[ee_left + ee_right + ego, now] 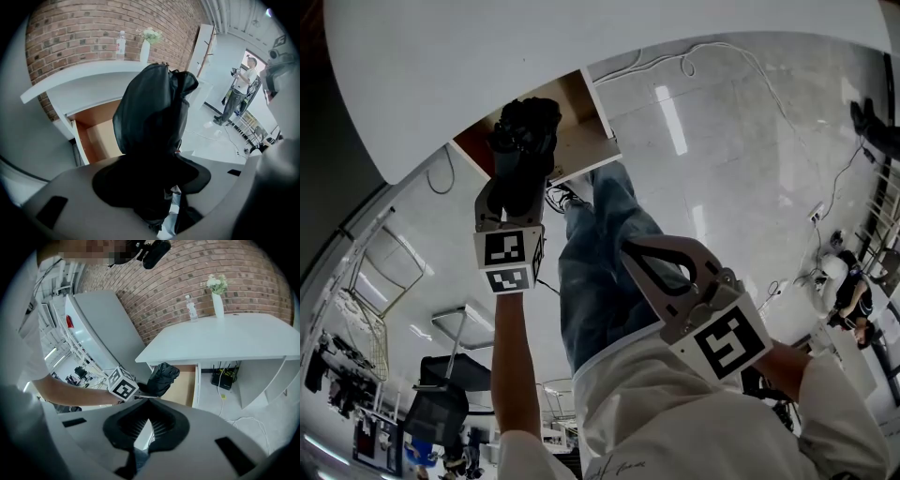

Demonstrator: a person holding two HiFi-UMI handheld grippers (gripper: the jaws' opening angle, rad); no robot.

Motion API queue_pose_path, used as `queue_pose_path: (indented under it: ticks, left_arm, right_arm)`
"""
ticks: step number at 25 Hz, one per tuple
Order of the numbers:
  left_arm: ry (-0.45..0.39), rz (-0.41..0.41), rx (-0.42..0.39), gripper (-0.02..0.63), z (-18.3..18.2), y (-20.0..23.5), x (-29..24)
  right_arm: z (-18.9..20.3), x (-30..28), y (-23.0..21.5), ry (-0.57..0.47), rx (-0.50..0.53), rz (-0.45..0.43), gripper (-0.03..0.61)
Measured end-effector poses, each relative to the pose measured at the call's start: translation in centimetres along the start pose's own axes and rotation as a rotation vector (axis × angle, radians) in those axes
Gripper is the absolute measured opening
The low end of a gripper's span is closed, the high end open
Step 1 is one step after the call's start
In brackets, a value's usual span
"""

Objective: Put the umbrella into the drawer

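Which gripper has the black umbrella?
The left gripper: its jaws clamp the folded black umbrella by the open drawer. The right gripper is shut on nothing.

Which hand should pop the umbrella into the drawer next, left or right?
Left. The left gripper grips the black umbrella right at the open drawer. The right gripper is shut, empty and hangs farther back from it.

We see a black umbrella [525, 131] at upper centre of the head view, a drawer [586, 141] lined in tan and reddish-brown wood, a white desk [487, 66], blue jeans [600, 262] mid-frame, and a red-brown brick wall [70, 33] with pale mortar lines.
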State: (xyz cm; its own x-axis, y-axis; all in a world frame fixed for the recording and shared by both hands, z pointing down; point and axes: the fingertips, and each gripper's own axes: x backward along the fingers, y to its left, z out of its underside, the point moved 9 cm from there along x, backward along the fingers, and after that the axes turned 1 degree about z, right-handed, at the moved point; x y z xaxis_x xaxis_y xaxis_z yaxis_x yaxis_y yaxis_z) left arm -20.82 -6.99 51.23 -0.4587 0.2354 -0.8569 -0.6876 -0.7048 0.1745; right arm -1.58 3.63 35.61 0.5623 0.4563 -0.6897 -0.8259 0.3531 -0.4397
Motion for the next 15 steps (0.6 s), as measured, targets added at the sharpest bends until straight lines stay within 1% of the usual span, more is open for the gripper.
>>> queue_pose_path:
  ticks: [10,15]
  left_arm:
    - [0.043,-0.030,-0.061,0.250,-0.9,-0.2,-2.3]
    - [0.070,-0.022,-0.058,0.250,-1.0,-0.3,-3.8]
  right_arm:
    - [0.4,0.2,-0.7,0.007,-0.021,-0.001,0.009]
    - [0.7,0.3,-1.1,0.012,-0.033,-0.002,0.009]
